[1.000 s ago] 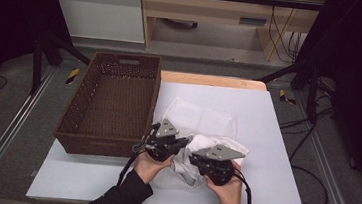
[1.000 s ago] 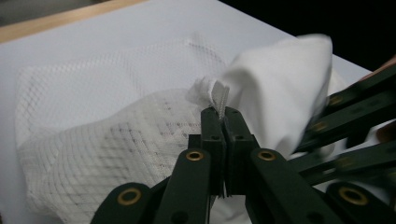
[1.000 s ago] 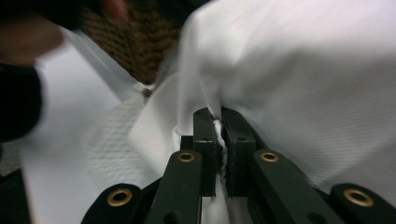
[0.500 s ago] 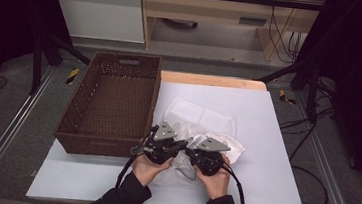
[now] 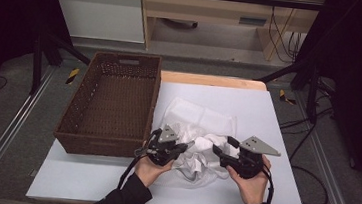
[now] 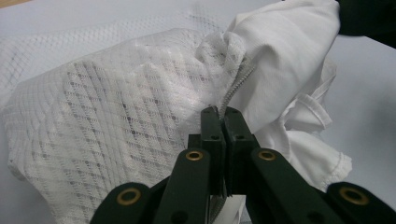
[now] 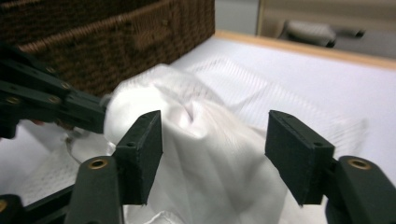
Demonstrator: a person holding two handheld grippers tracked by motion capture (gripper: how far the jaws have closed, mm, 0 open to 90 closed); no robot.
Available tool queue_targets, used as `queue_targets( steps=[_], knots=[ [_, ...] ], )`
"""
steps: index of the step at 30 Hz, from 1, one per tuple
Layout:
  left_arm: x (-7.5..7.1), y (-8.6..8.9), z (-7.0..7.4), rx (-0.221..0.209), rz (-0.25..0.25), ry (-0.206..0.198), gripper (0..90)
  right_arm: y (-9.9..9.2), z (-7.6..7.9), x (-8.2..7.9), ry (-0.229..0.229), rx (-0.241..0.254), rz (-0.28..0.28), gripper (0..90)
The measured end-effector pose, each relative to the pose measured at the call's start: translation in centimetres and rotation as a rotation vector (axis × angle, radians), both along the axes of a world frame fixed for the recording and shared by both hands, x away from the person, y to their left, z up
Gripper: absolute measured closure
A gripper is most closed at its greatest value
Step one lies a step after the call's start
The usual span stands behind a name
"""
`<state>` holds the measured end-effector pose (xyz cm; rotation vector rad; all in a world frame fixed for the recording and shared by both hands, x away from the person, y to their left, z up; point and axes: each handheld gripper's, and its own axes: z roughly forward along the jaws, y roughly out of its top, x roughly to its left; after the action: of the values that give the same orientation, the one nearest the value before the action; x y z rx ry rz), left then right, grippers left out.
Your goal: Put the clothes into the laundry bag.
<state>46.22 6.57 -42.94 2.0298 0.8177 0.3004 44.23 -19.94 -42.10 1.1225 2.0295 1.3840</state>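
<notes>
A white mesh laundry bag (image 5: 203,115) lies on the table with a plain white garment (image 5: 205,152) bunched at its near opening. My left gripper (image 5: 188,145) is shut on the bag's zipper edge (image 6: 236,86), and mesh (image 6: 107,107) spreads to the left of its closed jaws (image 6: 222,114). My right gripper (image 5: 218,151) is just right of the garment; its jaws have just been opening. In the right gripper view the garment (image 7: 210,158) lies between the spread pads (image 7: 144,144) without being pressed. The left gripper (image 7: 93,112) shows there at the left.
A dark brown wicker basket (image 5: 155,99) stands at the left of the white table top (image 5: 267,120), close behind my left hand. Its wall (image 7: 116,42) rises behind the garment in the right gripper view. Beyond the table are a grey floor and a wooden bench.
My right gripper has opened, let go of the white garment and shifted to the right, away from the left gripper. The left gripper has kept its grip and barely moved.
</notes>
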Motion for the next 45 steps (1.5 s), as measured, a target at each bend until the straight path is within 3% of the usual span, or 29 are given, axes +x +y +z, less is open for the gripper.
queue_targets(
  steps=[3, 5, 7, 10, 13, 15, 17, 20, 23, 24, 25, 28, 31, 33, 37, 40, 43, 45],
  knots=[
    [0.1, 0.1, 0.0, 0.004, 0.001, 0.001, 88.2, 0.8, -1.6, 1.0, 0.057, -0.010, 0.042, 48.8],
    [0.1, 0.1, 0.1, -0.002, 0.002, 0.001, 88.2, 0.8, -2.2, 1.1, 0.061, 0.005, 0.061, 69.2],
    [0.1, 0.3, 0.4, -0.010, 0.006, 0.003, 88.2, 1.0, -2.1, 0.6, 0.064, -0.004, 0.088, 81.4],
    [0.0, 0.5, 1.3, -0.031, 0.014, -0.002, 88.4, 1.8, -1.4, -1.0, 0.046, -0.012, 0.158, 86.1],
    [-0.5, 0.5, 2.8, -0.042, 0.008, -0.030, 88.4, 3.7, -1.0, -2.3, 0.028, -0.042, 0.237, 86.6],
    [-0.9, 0.3, 3.8, -0.033, 0.004, -0.064, 88.6, 5.3, -1.0, -2.5, 0.024, -0.084, 0.252, 86.7],
    [-1.4, 0.1, 4.5, -0.041, -0.013, -0.074, 88.6, 6.4, -1.3, -1.9, 0.028, -0.109, 0.224, 86.7],
    [-1.9, -0.1, 4.7, -0.043, -0.028, -0.085, 88.6, 7.3, -2.2, 0.0, 0.052, -0.101, 0.148, 86.6],
    [-1.8, 0.0, 3.8, -0.047, -0.032, -0.063, 88.7, 8.2, -3.7, 1.9, 0.071, -0.122, 0.065, 86.0],
    [-1.7, 0.0, 3.4, -0.042, -0.029, -0.056, 88.6, 8.4, -4.4, 2.6, 0.091, -0.107, 0.038, 85.6],
    [-1.6, 0.1, 2.9, -0.035, -0.027, -0.050, 88.6, 8.3, -4.9, 3.0, 0.083, -0.087, 0.031, 85.4],
    [-1.4, 0.2, 2.0, -0.024, -0.020, -0.040, 88.5, 7.9, -4.6, 2.7, 0.075, -0.066, 0.057, 79.7],
    [-0.6, 0.5, 0.5, -0.019, 0.001, -0.012, 88.4, 6.6, -3.2, 1.1, 0.069, -0.040, 0.106, 68.6],
    [-0.3, 0.5, 0.0, -0.016, 0.004, -0.004, 88.4, 5.3, -2.3, -0.2, 0.038, -0.031, 0.122, 66.5],
    [-0.3, 0.4, -0.3, -0.013, 0.005, -0.009, 88.3, 1.9, -0.8, -1.6, -0.018, -0.040, 0.056, 52.3],
    [-0.4, 0.3, -0.3, -0.004, 0.002, -0.026, 88.2, 0.1, -1.5, -0.9, 0.035, -0.071, -0.008, 42.8],
    [-0.4, 0.3, -0.4, -0.006, 0.003, -0.034, 88.1, -0.3, -3.3, -0.2, 0.110, -0.073, -0.014, 45.0],
    [-0.4, 0.3, -0.4, -0.007, 0.003, -0.034, 88.2, -0.2, -4.1, 0.0, 0.149, -0.104, 0.002, 66.5]
  ],
)
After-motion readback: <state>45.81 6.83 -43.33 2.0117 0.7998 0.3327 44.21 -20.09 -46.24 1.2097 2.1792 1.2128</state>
